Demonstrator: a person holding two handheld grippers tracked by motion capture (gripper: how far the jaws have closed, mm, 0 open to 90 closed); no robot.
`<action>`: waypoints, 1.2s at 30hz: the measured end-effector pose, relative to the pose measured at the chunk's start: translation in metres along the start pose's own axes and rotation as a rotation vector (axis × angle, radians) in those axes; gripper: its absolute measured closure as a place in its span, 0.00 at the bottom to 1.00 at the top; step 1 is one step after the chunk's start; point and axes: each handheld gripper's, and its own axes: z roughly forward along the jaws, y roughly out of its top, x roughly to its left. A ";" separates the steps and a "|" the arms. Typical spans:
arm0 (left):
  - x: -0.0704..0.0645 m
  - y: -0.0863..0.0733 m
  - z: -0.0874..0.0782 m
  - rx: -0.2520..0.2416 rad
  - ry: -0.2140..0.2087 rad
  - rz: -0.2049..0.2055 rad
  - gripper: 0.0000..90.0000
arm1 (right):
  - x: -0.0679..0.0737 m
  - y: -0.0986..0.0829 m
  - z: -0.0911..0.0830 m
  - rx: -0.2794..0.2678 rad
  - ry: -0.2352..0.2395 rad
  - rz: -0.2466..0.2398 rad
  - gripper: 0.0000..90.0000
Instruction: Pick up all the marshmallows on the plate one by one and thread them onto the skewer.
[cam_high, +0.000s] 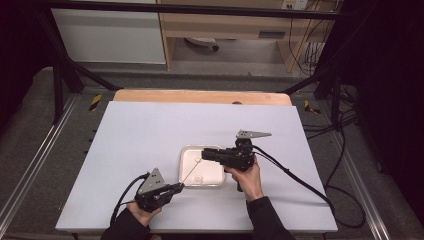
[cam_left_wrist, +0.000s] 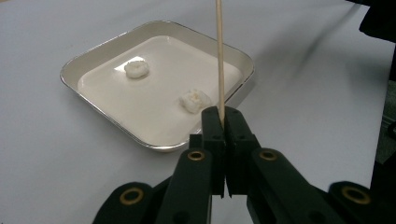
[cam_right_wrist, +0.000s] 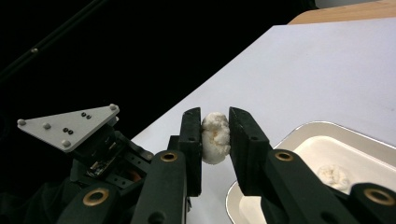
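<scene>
My left gripper (cam_left_wrist: 223, 122) has its fingers pressed together on a thin wooden skewer (cam_left_wrist: 219, 56), which slants up over the tray (cam_left_wrist: 154, 145). My right gripper (cam_right_wrist: 215, 135) pinches a white marshmallow (cam_right_wrist: 215, 137) just above the tray's edge. If I push the marshmallow on off-centre, I judge that the skewer could tear out its side or flex and slip in my grip; squeezing harder would squash it. Inside the tray lie two more marshmallows (cam_left_wrist: 136, 68), well apart.
</scene>
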 end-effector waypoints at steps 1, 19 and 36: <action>0.000 0.000 0.000 0.000 0.002 0.000 0.98 | 0.000 0.000 0.000 -0.001 0.001 -0.001 0.85; -0.001 0.004 0.006 -0.019 0.012 -0.040 0.98 | 0.005 -0.029 0.033 0.123 0.021 -0.027 0.83; 0.001 0.005 0.010 -0.027 0.001 -0.075 0.98 | 0.011 -0.030 0.028 0.122 -0.047 -0.097 0.59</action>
